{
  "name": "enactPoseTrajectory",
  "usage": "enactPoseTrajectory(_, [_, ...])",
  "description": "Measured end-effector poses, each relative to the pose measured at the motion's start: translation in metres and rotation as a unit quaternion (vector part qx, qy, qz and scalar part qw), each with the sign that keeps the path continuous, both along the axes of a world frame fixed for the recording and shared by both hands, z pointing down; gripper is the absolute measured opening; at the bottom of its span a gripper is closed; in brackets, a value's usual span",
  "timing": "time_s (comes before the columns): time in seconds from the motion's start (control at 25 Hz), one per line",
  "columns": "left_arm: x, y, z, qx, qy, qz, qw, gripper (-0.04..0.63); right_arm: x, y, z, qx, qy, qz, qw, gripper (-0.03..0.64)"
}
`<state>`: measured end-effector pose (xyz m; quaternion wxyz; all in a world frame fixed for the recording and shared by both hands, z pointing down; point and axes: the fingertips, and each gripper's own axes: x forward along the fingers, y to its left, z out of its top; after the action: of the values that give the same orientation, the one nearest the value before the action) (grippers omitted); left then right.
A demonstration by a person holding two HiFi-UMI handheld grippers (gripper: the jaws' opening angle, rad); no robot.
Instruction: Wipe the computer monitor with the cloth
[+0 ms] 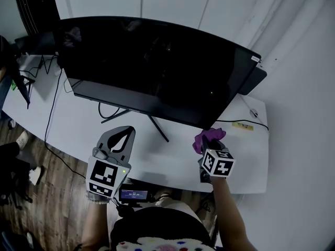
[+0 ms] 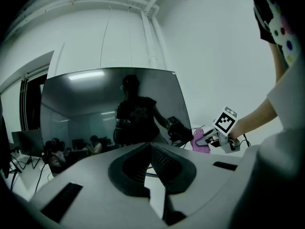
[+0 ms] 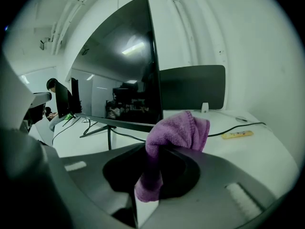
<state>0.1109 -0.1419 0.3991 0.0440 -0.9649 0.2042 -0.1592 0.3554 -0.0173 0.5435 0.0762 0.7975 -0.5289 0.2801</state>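
Note:
A wide black curved monitor (image 1: pixel 157 67) stands on a white desk (image 1: pixel 172 158), screen dark. My right gripper (image 1: pixel 211 144) is shut on a bunched purple cloth (image 1: pixel 208 137), just below the monitor's lower right corner and apart from the screen. In the right gripper view the cloth (image 3: pixel 177 131) bulges out above the closed jaws, with the monitor (image 3: pixel 124 75) edge-on at the left. My left gripper (image 1: pixel 117 139) hovers over the desk in front of the monitor stand, shut with nothing in it. The left gripper view faces the screen (image 2: pixel 109 109) and shows the cloth (image 2: pixel 200 142) at the right.
The monitor's thin legs (image 1: pixel 157 127) and black cables (image 1: pixel 52 114) lie on the desk. A small yellow item (image 1: pixel 242 126) and a cable sit at the right. A second dark screen (image 3: pixel 193 87) stands behind. The wooden floor (image 1: pixel 31 203) is at the left. A person (image 3: pixel 53 101) sits far off.

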Motion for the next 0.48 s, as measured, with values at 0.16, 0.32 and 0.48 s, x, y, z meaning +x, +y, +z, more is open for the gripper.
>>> enactPoseTrajectory(0.16, [-0.003,-0.005,0.003,-0.004,-0.001,-0.001,1.0,0.006,-0.012,-0.009,0.004,-0.004,-0.006,-0.016,1.0,0.071])
enactPoseTrajectory(0.32, [-0.01,-0.015,0.006,-0.007,-0.003,-0.006,1.0,0.006,-0.027,-0.024,0.003,-0.003,-0.01,-0.037,0.999,0.071])
enactPoseTrajectory(0.48, [-0.019,-0.028,0.006,-0.009,-0.005,-0.012,0.9999,0.006,-0.041,-0.041,0.001,-0.005,-0.013,-0.052,0.999,0.071])
